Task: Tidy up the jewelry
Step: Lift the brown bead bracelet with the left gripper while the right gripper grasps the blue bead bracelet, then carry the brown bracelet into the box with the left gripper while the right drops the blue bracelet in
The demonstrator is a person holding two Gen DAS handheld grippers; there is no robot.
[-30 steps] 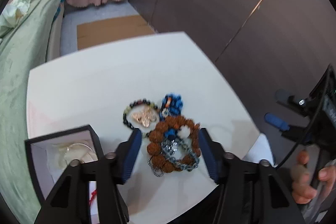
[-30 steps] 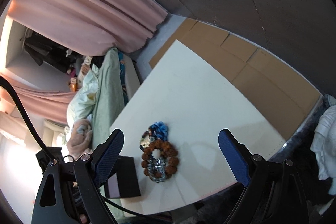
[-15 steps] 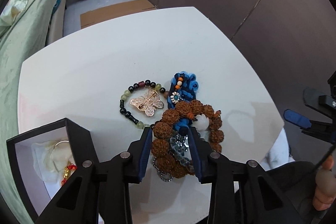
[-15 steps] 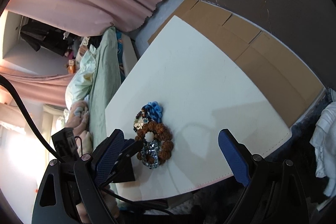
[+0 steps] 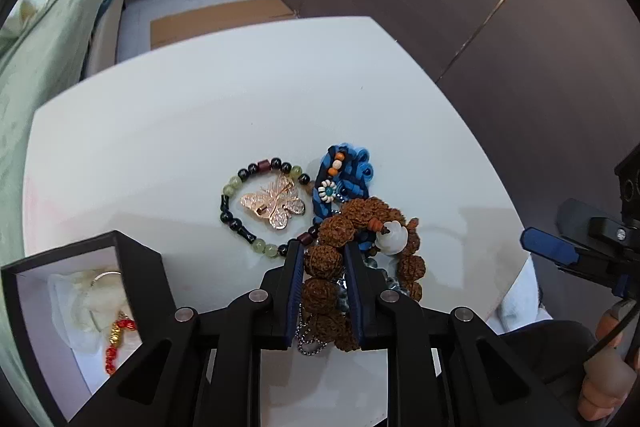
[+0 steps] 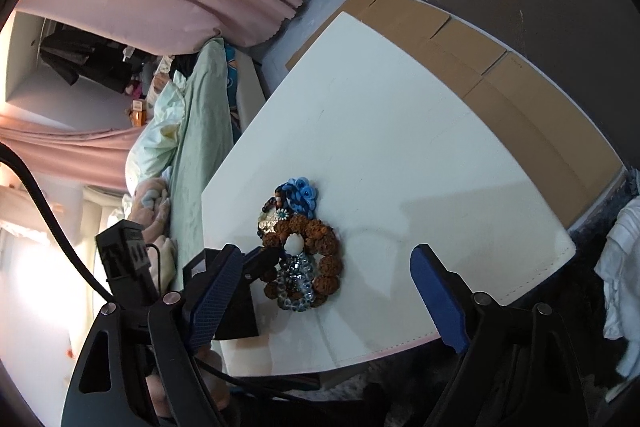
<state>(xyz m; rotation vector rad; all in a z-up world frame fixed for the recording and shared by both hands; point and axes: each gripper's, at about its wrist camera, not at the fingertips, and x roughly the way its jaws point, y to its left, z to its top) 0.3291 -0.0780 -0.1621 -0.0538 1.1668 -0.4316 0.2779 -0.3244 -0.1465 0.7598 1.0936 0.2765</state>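
Left tool (image 5: 322,285) nipped onto brown beads (image 5: 324,263) at the pile's near edge, likely to lift that bracelet toward the open box (image 5: 86,311) just left. Narrowed from wide-spread a second ago. Right tool (image 6: 324,297) held spread and empty, off the desk (image 5: 200,123). Beyond: butterfly brooch (image 5: 276,207) inside green-black bracelet (image 5: 240,187), blue cord (image 5: 352,175) touching the beads.

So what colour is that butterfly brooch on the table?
Rose gold, with a sparkly finish: the butterfly brooch lies inside the beaded bracelet. The left wrist view shows it best.
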